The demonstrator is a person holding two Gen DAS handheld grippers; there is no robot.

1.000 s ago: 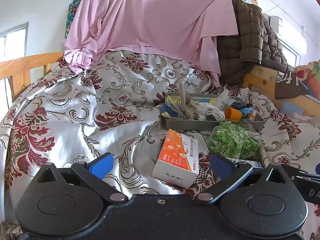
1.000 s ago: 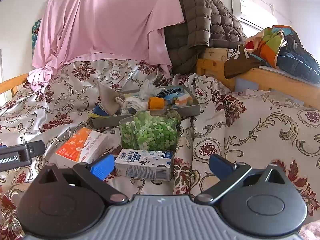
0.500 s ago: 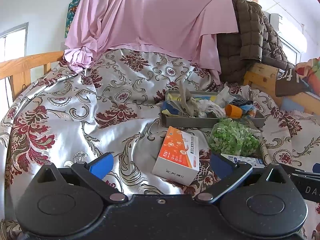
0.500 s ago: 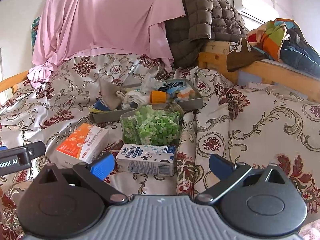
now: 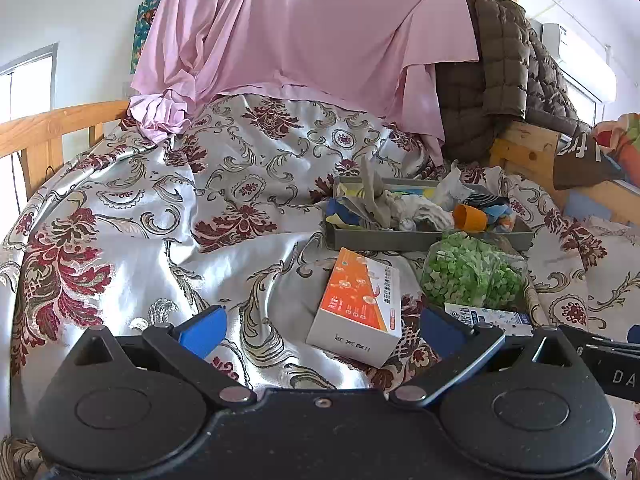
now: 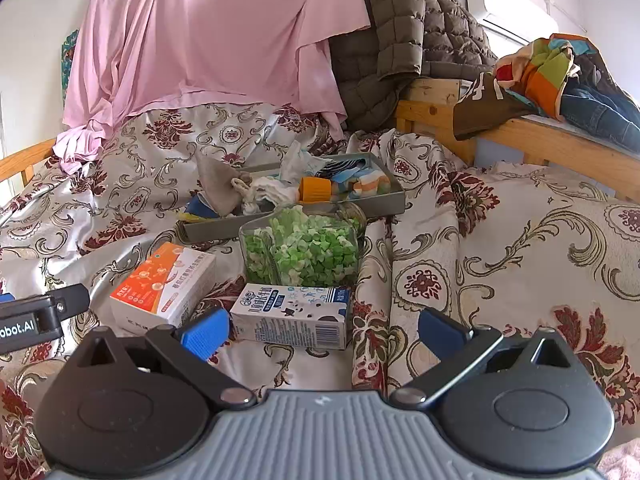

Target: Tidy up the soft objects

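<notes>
A grey tray (image 5: pixel 424 240) (image 6: pixel 384 204) on the bed holds cloths, socks and an orange cup (image 6: pixel 316 190). In front of it stand a clear jar of green bits (image 5: pixel 472 276) (image 6: pixel 300 252), an orange-and-white box (image 5: pixel 360 304) (image 6: pixel 160 284) and a blue-and-white milk carton (image 6: pixel 292 316) (image 5: pixel 488 316). My left gripper (image 5: pixel 320 330) is open and empty, just short of the orange box. My right gripper (image 6: pixel 324 330) is open and empty, with the milk carton lying between its fingers' line of sight.
A patterned silver and maroon bedspread (image 5: pixel 160 220) covers the bed. A pink sheet (image 5: pixel 300 32) and brown quilted jacket (image 6: pixel 408 32) hang at the back. Wooden rails (image 6: pixel 560 140) with piled clothes (image 6: pixel 560 72) run along the right; a wooden rail (image 5: pixel 48 128) stands left.
Both grippers have moved slightly forward and lower toward the boxes. Nothing was taken hold of.
</notes>
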